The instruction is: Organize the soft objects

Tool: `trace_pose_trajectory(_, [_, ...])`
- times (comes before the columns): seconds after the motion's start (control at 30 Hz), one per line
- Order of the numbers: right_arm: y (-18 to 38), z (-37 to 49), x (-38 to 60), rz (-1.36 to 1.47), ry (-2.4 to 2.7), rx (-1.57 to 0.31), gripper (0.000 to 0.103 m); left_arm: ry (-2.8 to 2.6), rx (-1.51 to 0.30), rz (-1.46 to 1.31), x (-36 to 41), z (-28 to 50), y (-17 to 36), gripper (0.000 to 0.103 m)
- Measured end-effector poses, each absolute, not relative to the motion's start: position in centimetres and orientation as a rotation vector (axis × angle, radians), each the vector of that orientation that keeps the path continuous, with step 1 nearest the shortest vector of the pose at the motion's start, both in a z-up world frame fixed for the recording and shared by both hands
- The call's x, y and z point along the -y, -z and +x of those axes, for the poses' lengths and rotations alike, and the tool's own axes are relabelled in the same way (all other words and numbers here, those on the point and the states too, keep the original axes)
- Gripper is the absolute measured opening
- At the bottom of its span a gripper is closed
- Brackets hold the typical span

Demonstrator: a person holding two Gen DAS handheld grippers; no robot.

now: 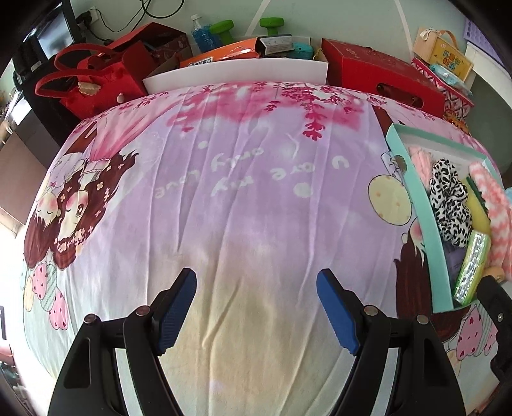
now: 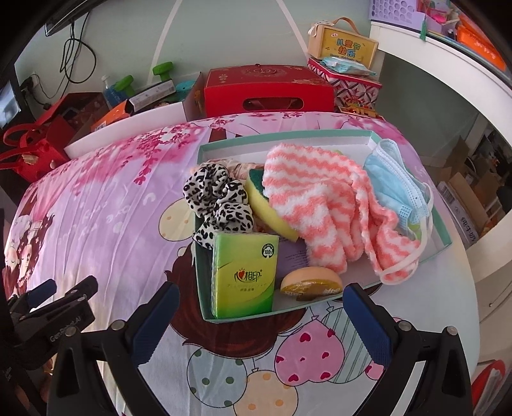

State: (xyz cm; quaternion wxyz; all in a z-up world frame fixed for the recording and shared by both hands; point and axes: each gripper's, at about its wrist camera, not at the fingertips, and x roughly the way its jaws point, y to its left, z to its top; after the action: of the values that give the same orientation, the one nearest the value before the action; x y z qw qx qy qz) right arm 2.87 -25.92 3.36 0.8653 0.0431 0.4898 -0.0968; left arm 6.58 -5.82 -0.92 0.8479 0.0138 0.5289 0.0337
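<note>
A shallow teal box (image 2: 200, 153) sits on the pink cartoon cloth and holds soft items: a leopard-print scrunchie (image 2: 217, 204), a yellow-green sponge (image 2: 265, 208), a pink-and-white striped fluffy cloth (image 2: 320, 204), a blue face mask (image 2: 396, 182), a green tissue pack (image 2: 244, 275) and an orange round sponge (image 2: 308, 283). My right gripper (image 2: 260, 315) is open and empty just in front of the box. My left gripper (image 1: 256, 307) is open and empty over bare cloth; the box (image 1: 412, 188) lies to its right.
Red gift boxes (image 2: 268, 92), a red bag (image 1: 86, 80), a white board (image 1: 236, 75), green dumbbells (image 1: 272, 25) and a tin (image 2: 345, 83) crowd the table's back. The table's white edge (image 2: 460, 272) drops off at right.
</note>
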Motion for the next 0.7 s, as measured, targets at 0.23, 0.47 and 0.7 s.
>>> trace_pose_trajectory(0.23, [-2.5, 2.8, 25.6, 0.076, 0.208, -1.059, 0.103, -0.071, -1.114, 0.035, 5.2, 6.0, 1.1, 0.078])
trace_pose_trajectory(0.47, [-1.8, 3.1, 25.1, 0.057, 0.192, -1.085, 0.103, -0.079, -1.128, 0.041, 5.1, 6.4, 1.7, 0.078])
trace_pose_trajectory(0.7, [-1.2, 3.4, 24.5, 0.032, 0.184, -1.11, 0.103, -0.092, -1.136, 0.042, 5.0, 6.9, 2.2, 0.078])
